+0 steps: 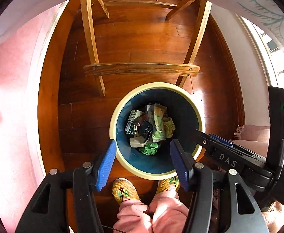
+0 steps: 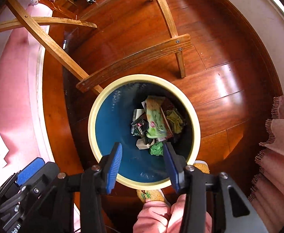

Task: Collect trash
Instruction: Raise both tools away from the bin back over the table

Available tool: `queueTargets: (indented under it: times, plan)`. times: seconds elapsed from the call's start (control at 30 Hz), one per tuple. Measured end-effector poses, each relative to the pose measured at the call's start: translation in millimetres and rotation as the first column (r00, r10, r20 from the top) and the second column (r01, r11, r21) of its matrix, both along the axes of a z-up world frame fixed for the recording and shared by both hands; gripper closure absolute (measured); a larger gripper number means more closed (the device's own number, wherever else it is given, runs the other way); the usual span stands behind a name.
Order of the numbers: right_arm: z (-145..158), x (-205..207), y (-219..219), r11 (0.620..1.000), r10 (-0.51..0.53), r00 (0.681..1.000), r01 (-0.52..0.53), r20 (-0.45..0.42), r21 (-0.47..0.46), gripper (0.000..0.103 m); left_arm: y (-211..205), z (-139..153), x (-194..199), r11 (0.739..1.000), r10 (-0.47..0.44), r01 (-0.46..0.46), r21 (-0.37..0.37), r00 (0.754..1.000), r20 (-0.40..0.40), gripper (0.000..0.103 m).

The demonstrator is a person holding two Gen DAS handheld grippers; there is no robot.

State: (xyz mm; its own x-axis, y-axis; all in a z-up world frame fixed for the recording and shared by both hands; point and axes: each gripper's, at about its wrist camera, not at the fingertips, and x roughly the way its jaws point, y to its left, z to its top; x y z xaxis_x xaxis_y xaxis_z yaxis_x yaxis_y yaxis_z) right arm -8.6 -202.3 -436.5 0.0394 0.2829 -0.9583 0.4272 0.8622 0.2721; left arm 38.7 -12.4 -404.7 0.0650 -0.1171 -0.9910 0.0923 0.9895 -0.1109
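A glossy floor of reddish-brown wood planks point(image 1: 142, 44) fills both views, and on it stands a round trash bin point(image 1: 192, 104) with a smooth dark blue inside and a thick cream rim. The bin holds the trash: a long green and white plastic wrapper point(image 2: 155, 118) that lies on top, a crumpled yellow-green paper point(image 2: 176, 120) beside it, a crumpled bright green ball point(image 1: 149, 149), a pale folded piece point(image 1: 137, 142), and several small dark cartons point(image 1: 146, 132), one with printed letters that I cannot read with certainty. The left gripper point(image 1: 143, 165) hangs over the near rim of the bin with its jaws wide apart and nothing between the ribbed blue pads point(image 1: 106, 165). The right gripper point(image 2: 144, 168) is just over the bin mouth too, also spread wide and empty. Below the grippers are two knitted yellow slippers point(image 1: 125, 191) with a green pattern, and pink trouser legs point(image 1: 153, 213). Beyond the bin, light wooden legs and a curved crossbar point(image 1: 142, 69) of some furniture stand on the floor. A pink fringed fabric point(image 2: 278, 145) hangs at the right.
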Motion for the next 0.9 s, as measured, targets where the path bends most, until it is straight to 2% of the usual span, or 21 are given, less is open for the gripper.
queueTargets:
  times: [0.3, 0.47, 0.6, 0.7, 0.9]
  plan:
    - [24, 0, -4, 1.0, 0.02, 1.0, -0.019, 0.024, -0.019, 0.058, 5, 20, 3, 0.999, 0.027, -0.027, 0.016, 0.999, 0.026, 0.045]
    - [53, 3, -1, 0.999, 0.048, 0.998, -0.047, 0.05, -0.028, 0.058, 9, 51, 4, 0.999, 0.044, -0.046, 0.024, 0.997, 0.057, 0.045]
    - [92, 3, 2, 0.998, 0.054, 0.996, -0.052, 0.073, -0.021, 0.058, 17, 93, 4, 0.997, 0.07, -0.071, 0.012, 0.994, 0.079, 0.044]
    - [130, 2, 4, 0.998, 0.067, 0.993, -0.066, 0.098, -0.015, 0.058, 21, 133, 2, 0.997, 0.078, -0.08, 0.013, 0.99, 0.118, 0.033]
    - [213, 0, 2, 0.995, 0.103, 0.98, -0.104, 0.173, -0.004, 0.058, 28, 222, 0, 0.995, 0.079, -0.088, 0.037, 0.976, 0.205, 0.032]
